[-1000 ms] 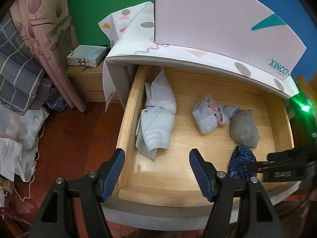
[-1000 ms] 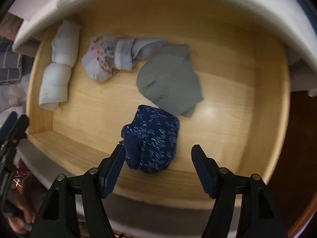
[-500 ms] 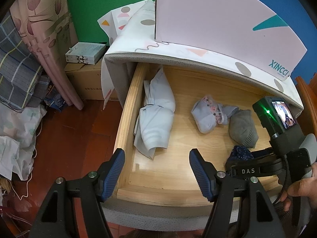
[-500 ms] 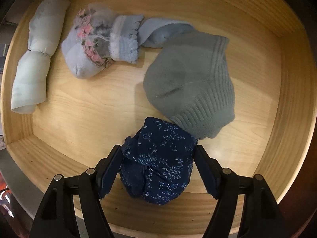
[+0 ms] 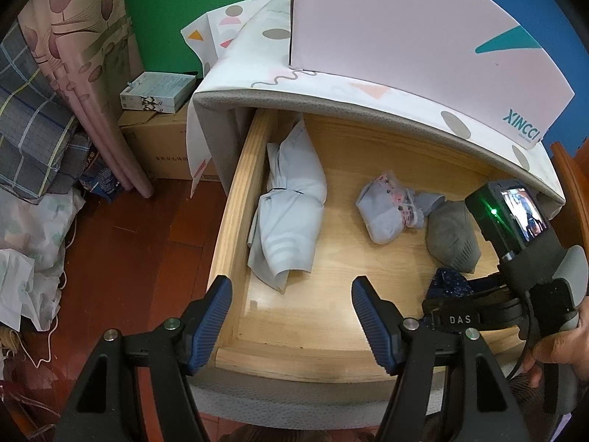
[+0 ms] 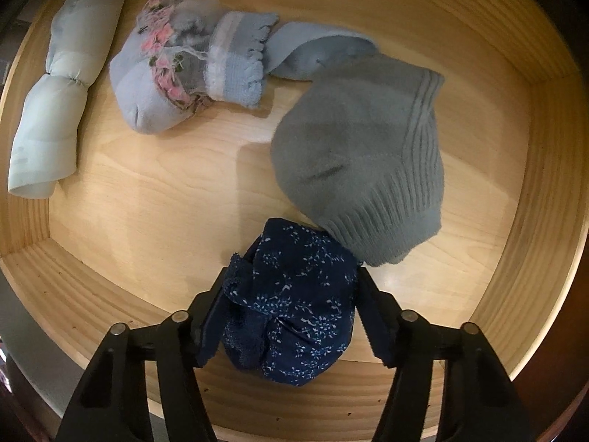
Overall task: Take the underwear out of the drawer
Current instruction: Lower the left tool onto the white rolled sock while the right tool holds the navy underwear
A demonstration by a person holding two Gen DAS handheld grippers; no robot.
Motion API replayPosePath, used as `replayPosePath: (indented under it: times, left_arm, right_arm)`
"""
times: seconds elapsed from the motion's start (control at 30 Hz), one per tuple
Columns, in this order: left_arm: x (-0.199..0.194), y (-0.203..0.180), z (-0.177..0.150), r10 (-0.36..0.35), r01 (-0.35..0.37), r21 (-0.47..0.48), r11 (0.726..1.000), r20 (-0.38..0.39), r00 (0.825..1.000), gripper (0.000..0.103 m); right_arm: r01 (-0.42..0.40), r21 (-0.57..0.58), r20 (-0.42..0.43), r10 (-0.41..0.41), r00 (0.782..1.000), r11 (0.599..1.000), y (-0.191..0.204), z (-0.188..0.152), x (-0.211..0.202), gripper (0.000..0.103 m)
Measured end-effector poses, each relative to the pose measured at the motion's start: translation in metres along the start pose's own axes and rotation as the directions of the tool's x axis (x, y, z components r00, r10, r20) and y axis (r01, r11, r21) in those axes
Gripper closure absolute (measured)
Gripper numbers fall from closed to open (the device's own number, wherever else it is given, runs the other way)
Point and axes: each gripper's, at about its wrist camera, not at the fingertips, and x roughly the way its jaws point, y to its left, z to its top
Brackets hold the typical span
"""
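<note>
Jaws now tighter (navy, white-speckled underwear [image 6: 291, 302])

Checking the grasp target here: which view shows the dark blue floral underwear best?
The right wrist view: the dark blue floral underwear fills the foreground, print and folds clear, between the closing pads of the right claw. The left wrist view shows only a small patch of it, mostly hidden behind that claw's body.
</note>
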Motion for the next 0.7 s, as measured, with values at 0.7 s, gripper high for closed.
replayPosePath:
  times: [0.7]
  left_arm:
    - [0.002,0.000,0.001,0.003,-0.003,-0.003,1.000,-0.006,1.000,0.034]
  right_arm:
    - [0.000,0.081,-0.005,0.001,1.000,0.997,-0.052,-0.029,0.015,0.061]
